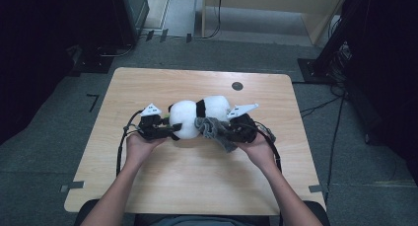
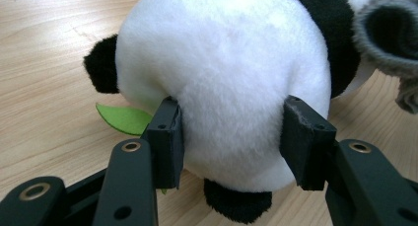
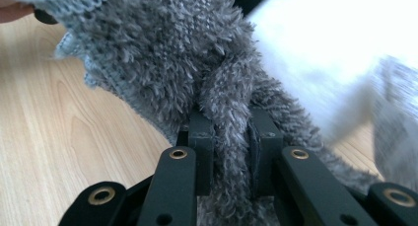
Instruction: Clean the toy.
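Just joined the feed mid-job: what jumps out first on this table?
A round black-and-white plush panda lies in the middle of the light wooden table, and the left gripper squeezes its white body between both pads. At the panda's right side, the right gripper is clamped on a fuzzy grey knitted sock. A small green felt leaf pokes out beside the panda.

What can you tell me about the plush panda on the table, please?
The plush panda is a soft, rounded toy of white fur with a black band, black ear and black paw, and a green felt leaf beside it. It lies on its side mid-table on the wooden table. The left gripper squeezes its white body between both pads. A fuzzy grey sock, pinched by the right gripper, rests against its other end.
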{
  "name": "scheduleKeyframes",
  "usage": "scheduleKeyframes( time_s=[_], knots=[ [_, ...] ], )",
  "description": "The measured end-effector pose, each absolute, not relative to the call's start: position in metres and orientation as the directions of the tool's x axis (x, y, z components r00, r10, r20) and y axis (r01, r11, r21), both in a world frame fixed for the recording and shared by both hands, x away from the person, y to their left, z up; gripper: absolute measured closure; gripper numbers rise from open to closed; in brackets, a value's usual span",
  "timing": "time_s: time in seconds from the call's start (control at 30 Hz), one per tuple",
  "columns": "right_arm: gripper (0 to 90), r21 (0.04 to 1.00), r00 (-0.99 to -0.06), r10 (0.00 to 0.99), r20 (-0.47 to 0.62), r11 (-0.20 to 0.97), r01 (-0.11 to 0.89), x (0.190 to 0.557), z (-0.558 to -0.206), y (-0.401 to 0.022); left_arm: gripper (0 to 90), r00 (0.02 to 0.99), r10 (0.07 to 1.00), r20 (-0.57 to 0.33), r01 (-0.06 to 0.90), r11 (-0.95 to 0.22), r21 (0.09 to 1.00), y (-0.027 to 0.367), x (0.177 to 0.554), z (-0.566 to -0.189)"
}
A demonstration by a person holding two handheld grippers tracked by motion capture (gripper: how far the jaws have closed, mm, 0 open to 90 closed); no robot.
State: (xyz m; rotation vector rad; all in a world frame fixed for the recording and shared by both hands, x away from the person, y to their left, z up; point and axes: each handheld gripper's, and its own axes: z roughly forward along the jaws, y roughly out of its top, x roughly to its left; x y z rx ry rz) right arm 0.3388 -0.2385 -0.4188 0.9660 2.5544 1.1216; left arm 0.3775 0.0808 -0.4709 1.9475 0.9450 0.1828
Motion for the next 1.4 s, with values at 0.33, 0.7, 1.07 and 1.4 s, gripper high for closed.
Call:
scheduleKeyframes(
  time_s=[0.33,0.7,1.07,1.4],
  knots=[
    [77.0,0.724,-0.717,0.693,0.077,0.456,0.518,0.338,-0.413,-0.273,48.3,0.693,0.679,-0.243,0.543,-0.269,0.796,0.081,0.378,-0.471],
    [77.8,0.743,-0.704,0.703,0.102,0.417,0.524,0.334,-0.407,-0.286,48.0,0.688,0.68,-0.254,0.55,-0.26,0.794,0.081,0.378,-0.471],
    [78.9,0.763,-0.77,0.629,0.109,0.443,0.471,0.33,-0.395,-0.249,48.0,0.687,0.682,-0.251,0.551,-0.263,0.792,0.081,0.378,-0.47],
    [79.0,0.762,-0.835,0.538,0.116,0.491,0.423,0.332,-0.398,-0.198,48.0,0.684,0.683,-0.255,0.553,-0.259,0.792,0.08,0.377,-0.47]
  ],
)
